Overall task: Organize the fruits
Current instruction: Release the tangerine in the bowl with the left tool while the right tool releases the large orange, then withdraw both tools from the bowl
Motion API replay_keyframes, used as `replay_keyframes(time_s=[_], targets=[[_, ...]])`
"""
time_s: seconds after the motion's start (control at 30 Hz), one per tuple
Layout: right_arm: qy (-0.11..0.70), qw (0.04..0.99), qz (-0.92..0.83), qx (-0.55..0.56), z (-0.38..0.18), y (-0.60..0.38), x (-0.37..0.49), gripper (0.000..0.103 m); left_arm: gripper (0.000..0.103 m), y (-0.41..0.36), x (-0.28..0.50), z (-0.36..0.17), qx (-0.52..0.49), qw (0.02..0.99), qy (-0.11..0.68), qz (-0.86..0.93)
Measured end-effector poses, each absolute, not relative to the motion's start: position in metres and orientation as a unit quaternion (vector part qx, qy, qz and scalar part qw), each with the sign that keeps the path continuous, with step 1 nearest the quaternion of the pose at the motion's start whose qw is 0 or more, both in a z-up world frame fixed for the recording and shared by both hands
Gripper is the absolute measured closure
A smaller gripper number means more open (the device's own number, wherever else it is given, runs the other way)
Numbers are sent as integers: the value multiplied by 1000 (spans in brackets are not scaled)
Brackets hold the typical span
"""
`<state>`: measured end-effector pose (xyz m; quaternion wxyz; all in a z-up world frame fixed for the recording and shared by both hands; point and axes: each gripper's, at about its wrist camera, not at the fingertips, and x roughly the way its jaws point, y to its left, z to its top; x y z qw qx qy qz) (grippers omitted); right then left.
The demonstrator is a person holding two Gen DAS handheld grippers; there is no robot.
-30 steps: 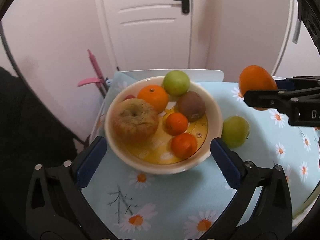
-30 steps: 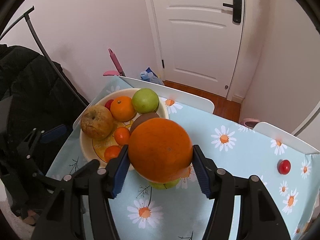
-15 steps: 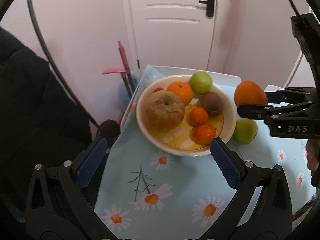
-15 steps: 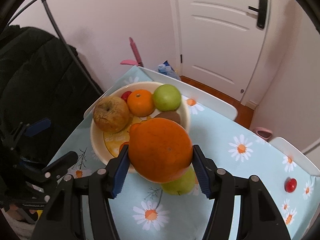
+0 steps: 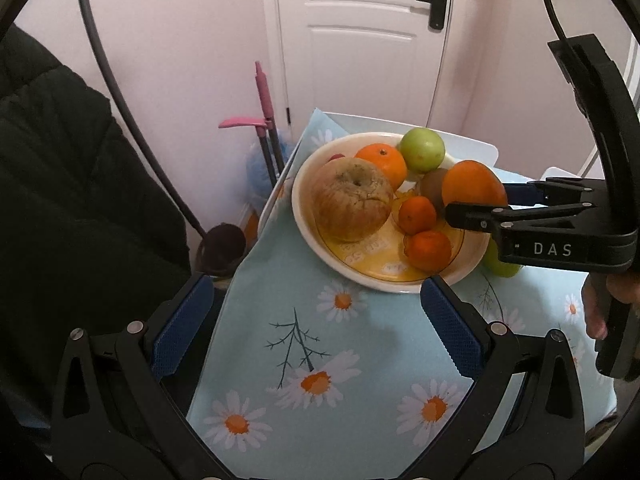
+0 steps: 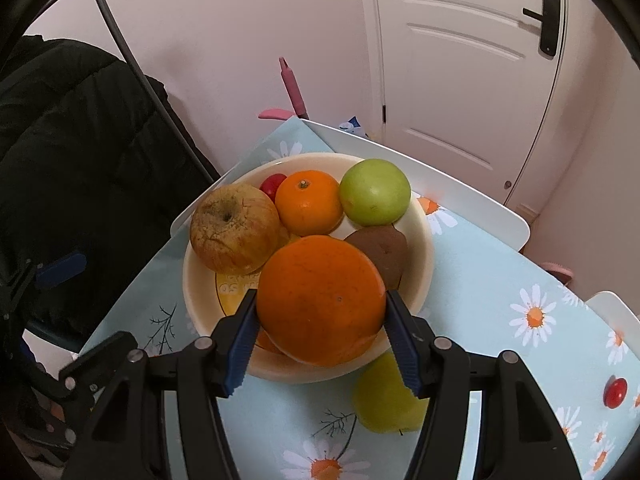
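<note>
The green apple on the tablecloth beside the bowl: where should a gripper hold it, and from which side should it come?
Grip the green apple across its round middle, coming from above. The bowl stands close on one side, so I would place the fingers along the rim, not toward it. The right gripper is busy, holding the large orange.

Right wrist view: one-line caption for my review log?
Right gripper holds a large orange over the fruit bowl; a green apple waits on the tablecloth.
</note>
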<state>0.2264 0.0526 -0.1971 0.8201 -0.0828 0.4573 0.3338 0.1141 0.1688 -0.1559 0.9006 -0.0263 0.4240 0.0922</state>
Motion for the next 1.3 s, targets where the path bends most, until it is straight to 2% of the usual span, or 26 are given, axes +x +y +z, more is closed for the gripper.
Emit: replay_keyframes(time_s=[0.1,0.17,0.2,0.23,0.87,1.3], targets=[[456,822,332,-81,-197,53,224,43,0,169,112,-155,-28,901,423,92],[443,828,336,-67,-190,49,222,9,0,170,111,-153,-26,901,423,93],[436,832,337,-59,-186,46,220,2,0,170,109,-152,-25,901,423,94],[432,835,337,-55,-182,43,219,0,0,170,109,-151,-23,901,423,96],[406,877,247,-70,-113,-14,165,0,0,156,97,-104,20,919,391,47],[400,888,219,-57,-101,-85,157,0,0,92,101,-97,13,925,378,40]])
